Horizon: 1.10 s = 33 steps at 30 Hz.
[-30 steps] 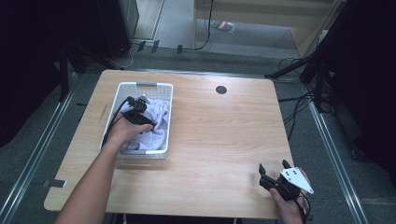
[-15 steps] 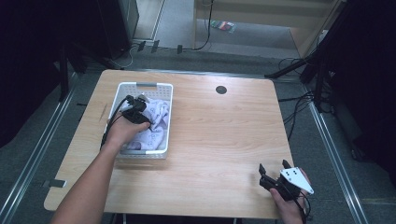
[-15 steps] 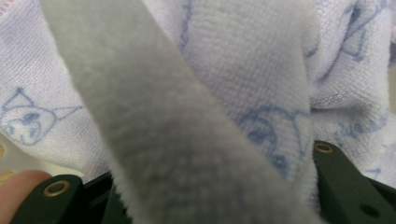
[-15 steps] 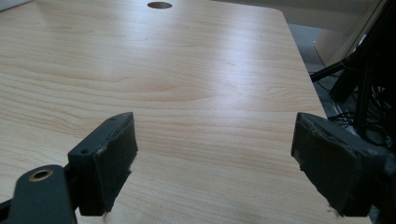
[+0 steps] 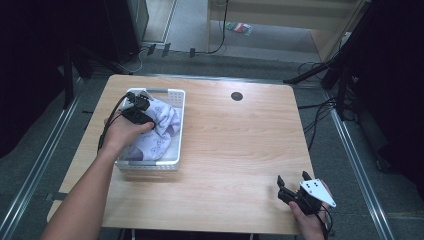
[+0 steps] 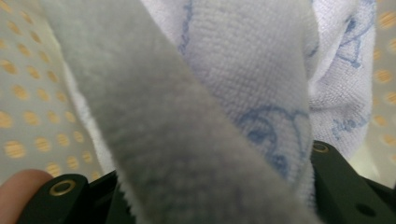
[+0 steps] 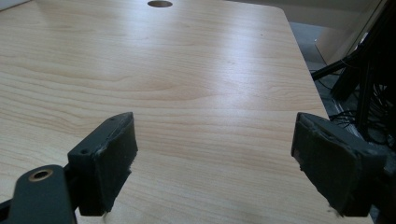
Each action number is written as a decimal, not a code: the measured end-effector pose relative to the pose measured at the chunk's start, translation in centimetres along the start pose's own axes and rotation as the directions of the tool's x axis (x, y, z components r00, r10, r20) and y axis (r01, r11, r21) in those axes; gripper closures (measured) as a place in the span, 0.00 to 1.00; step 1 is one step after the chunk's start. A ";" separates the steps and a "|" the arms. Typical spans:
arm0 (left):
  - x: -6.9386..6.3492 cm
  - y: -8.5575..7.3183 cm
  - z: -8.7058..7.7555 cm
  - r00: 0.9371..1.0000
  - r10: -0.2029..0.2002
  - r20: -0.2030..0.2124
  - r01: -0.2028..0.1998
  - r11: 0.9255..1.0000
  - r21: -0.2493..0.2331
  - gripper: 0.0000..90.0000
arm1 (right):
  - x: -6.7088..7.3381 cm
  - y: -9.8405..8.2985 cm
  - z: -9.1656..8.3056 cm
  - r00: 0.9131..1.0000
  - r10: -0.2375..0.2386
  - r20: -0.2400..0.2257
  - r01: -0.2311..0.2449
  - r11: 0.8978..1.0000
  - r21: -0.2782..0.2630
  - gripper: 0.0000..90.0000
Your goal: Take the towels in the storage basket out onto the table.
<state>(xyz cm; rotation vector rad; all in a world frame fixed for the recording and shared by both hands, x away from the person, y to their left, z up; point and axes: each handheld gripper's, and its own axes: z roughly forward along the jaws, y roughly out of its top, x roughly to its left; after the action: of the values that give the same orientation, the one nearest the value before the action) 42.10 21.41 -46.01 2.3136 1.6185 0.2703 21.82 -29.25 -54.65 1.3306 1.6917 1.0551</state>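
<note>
Inside the white basket, left claw clamping down on a pale printed towel, its jaws having just closed, right claw resting wide open, empty, well apart on the tabletop

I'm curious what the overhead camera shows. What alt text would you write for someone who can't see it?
A person's left claw is shut on a pale patterned towel inside a white basket at the left of a wooden table. The right claw, jaws open, rests near the table's front right corner, holding nothing.
</note>
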 end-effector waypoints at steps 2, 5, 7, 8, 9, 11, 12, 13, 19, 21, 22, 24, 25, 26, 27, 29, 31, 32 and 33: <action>0.0 0.2 -0.8 1.000 0.008 -0.004 -0.008 1.000 -0.005 0.67 | 0.0 0.0 0.0 1.000 0.000 0.000 0.000 1.000 -0.001 0.16; 0.1 0.6 -2.1 1.000 0.012 -0.004 -0.013 1.000 -0.028 0.67 | 0.0 0.0 0.0 1.000 0.001 -0.001 -0.001 1.000 0.000 0.16; 0.2 0.8 -2.9 1.000 0.015 -0.004 -0.016 0.999 -0.039 0.67 | 0.0 0.0 0.0 1.000 0.001 -0.001 -0.001 1.000 0.001 0.16; 0.2 0.9 -3.3 1.000 0.016 -0.005 -0.016 0.999 -0.045 0.67 | 0.0 0.0 0.0 1.000 0.000 0.000 0.000 1.000 0.000 0.16; 0.2 1.0 -3.9 1.000 0.020 -0.009 -0.020 0.999 -0.048 0.67 | 0.0 0.0 0.0 1.000 -0.001 -0.001 0.001 1.000 0.001 0.16; 0.3 1.2 -4.5 1.000 0.017 -0.010 -0.018 0.998 -0.052 0.67 | 0.0 0.0 0.0 1.000 0.000 -0.001 0.000 1.000 0.001 0.16; 0.3 1.2 -4.5 1.000 0.017 -0.010 -0.018 0.998 -0.052 0.67 | 0.0 0.0 0.0 1.000 0.000 -0.001 0.000 1.000 0.001 0.16; 0.5 1.4 -5.0 1.000 0.018 -0.006 -0.018 0.999 -0.051 0.67 | 0.0 0.0 0.0 1.000 0.000 0.000 0.000 1.000 0.000 0.16; 0.4 1.9 -6.4 1.000 0.026 -0.015 -0.027 0.998 -0.049 0.67 | -0.1 0.0 0.0 1.000 0.001 -0.001 -0.001 1.000 0.001 0.16; 0.4 2.1 -7.0 0.999 0.033 -0.019 -0.034 0.998 -0.057 0.66 | -0.1 0.0 0.0 1.000 0.002 -0.002 -0.002 1.000 0.003 0.16; 0.4 2.1 -7.0 0.999 0.033 -0.019 -0.034 0.998 -0.057 0.66 | -0.1 0.0 0.0 1.000 0.002 -0.002 -0.002 1.000 0.003 0.16; 0.3 2.4 -7.7 0.999 0.033 -0.013 -0.034 0.997 -0.068 0.66 | -0.1 0.0 0.0 1.000 0.000 -0.005 0.000 1.000 0.003 0.15; 0.2 2.5 -8.1 1.000 0.031 -0.005 -0.031 0.997 -0.075 0.66 | -0.1 0.0 0.0 1.000 0.003 -0.007 -0.003 1.000 0.004 0.15; 0.1 2.6 -8.4 0.999 0.039 -0.003 -0.040 0.996 -0.077 0.66 | -0.1 0.0 0.1 1.000 0.004 -0.010 -0.004 1.000 0.008 0.13; -0.1 2.8 -8.7 0.999 0.041 0.000 -0.040 0.996 -0.082 0.66 | -0.1 0.0 0.1 1.000 0.002 -0.011 -0.002 1.000 0.011 0.11; -0.5 3.0 -9.3 0.999 0.051 0.003 -0.051 0.995 -0.086 0.66 | -0.1 0.1 0.1 1.000 0.002 -0.026 -0.001 1.000 0.019 0.06; -0.7 3.1 -9.4 0.998 0.056 0.002 -0.056 0.994 -0.089 0.66 | -0.1 0.1 0.1 1.000 0.003 -0.030 -0.003 1.000 0.019 0.04; -1.1 3.3 -9.8 0.998 0.066 -0.001 -0.065 0.993 -0.097 0.66 | -0.1 0.1 0.1 1.000 0.007 -0.029 -0.007 1.000 0.019 0.04; -1.3 3.4 -10.1 0.997 0.071 -0.001 -0.071 0.993 -0.100 0.66 | -0.1 0.1 0.1 1.000 0.006 -0.029 -0.006 1.000 0.018 0.04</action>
<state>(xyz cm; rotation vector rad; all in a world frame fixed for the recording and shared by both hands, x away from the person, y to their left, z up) 41.38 20.53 -35.39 2.2978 1.4883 0.3551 21.98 -29.37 -54.64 1.3377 1.7233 1.0704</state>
